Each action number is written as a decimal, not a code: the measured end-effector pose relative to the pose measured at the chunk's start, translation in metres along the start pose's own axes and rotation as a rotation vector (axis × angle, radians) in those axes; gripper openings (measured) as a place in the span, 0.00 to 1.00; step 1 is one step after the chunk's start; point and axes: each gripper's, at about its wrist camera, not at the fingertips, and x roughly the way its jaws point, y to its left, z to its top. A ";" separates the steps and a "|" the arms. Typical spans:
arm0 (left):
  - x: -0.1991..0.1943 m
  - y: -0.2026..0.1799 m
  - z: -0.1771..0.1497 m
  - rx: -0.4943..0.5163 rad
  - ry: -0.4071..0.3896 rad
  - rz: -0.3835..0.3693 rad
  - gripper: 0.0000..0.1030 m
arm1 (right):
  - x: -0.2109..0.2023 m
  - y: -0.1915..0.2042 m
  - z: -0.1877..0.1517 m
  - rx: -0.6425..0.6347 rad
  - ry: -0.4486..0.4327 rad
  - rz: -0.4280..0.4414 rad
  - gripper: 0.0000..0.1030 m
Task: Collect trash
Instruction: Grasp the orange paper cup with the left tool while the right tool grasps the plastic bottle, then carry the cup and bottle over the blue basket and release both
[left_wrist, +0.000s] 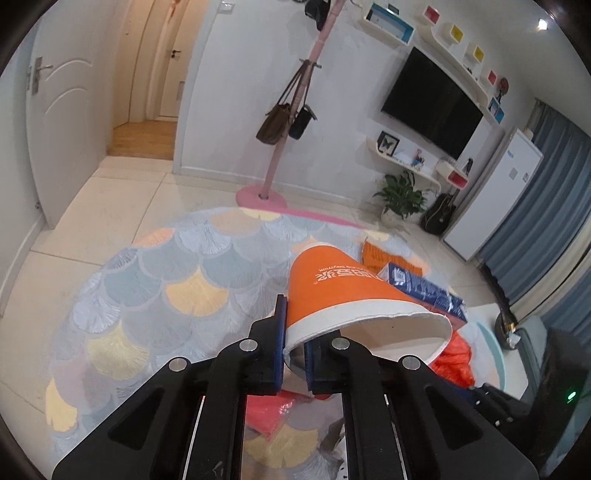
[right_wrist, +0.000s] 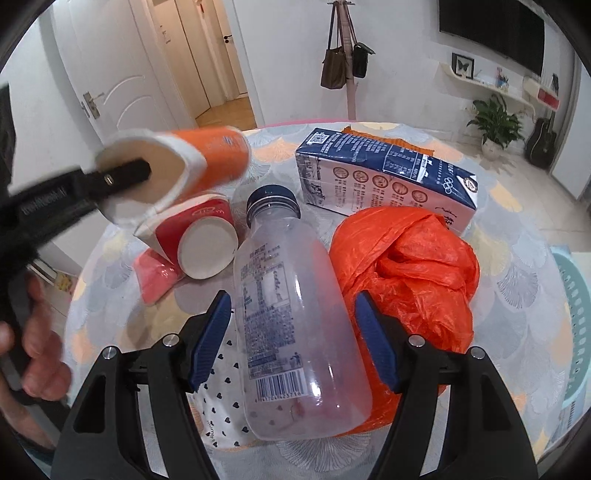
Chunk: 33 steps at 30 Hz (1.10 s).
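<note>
My left gripper (left_wrist: 295, 343) is shut on the rim of an orange paper cup (left_wrist: 343, 291) and holds it above the table; the cup also shows in the right wrist view (right_wrist: 207, 158). My right gripper (right_wrist: 291, 332) is open, its blue pads on either side of a clear plastic bottle (right_wrist: 291, 310) with a dark cap that lies on the table. A red paper cup (right_wrist: 199, 236), a blue milk carton (right_wrist: 384, 177), a crumpled orange plastic bag (right_wrist: 410, 269) and a pink packet (right_wrist: 157, 277) lie around the bottle.
The round table (right_wrist: 517, 280) has a fan-pattern cloth. A white heart-print wrapper (right_wrist: 221, 402) lies under the bottle. A teal basket (right_wrist: 576, 332) is at the right. A coat stand with bags (left_wrist: 291, 122) and a potted plant (left_wrist: 400, 195) stand beyond the table.
</note>
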 end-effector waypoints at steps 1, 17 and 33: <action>-0.002 0.000 0.000 -0.001 -0.005 -0.002 0.06 | 0.000 0.003 -0.002 -0.012 -0.002 -0.012 0.64; -0.032 -0.013 0.007 -0.012 -0.036 -0.104 0.06 | -0.047 0.018 -0.005 -0.113 -0.163 -0.091 0.51; -0.031 -0.126 0.005 0.127 -0.030 -0.265 0.06 | -0.173 -0.093 -0.016 0.093 -0.418 -0.239 0.51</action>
